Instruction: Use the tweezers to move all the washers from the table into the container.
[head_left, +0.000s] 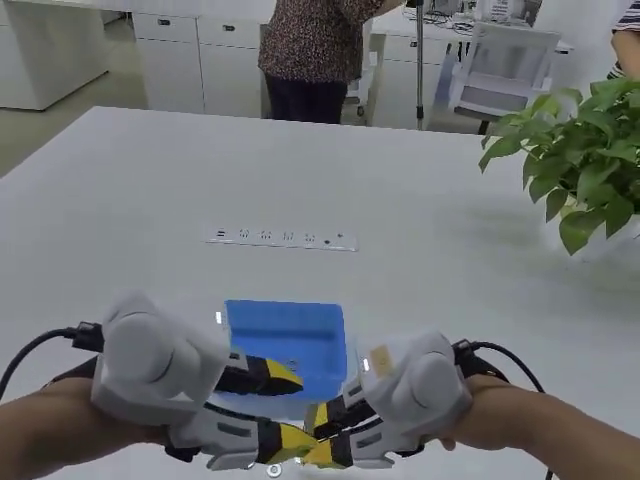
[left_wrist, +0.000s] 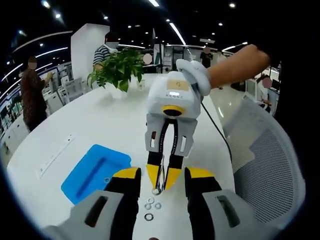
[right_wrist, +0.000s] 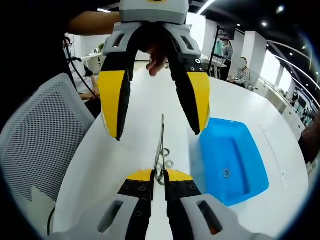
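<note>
Several washers (left_wrist: 148, 216) lie on the tabletop (left_wrist: 100, 125) just before our left claw (left_wrist: 163, 175), its jaws apart; our right claw (right_wrist: 160, 176) is clamped on the tweezers (right_wrist: 161, 145), beside the blue container (right_wrist: 240, 150), which holds one washer.

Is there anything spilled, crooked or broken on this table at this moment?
Nothing stands out. The blue container sits flat with one washer inside, the other washers lie flat on the table beside it, and the tweezers look straight in the right gripper.
</note>
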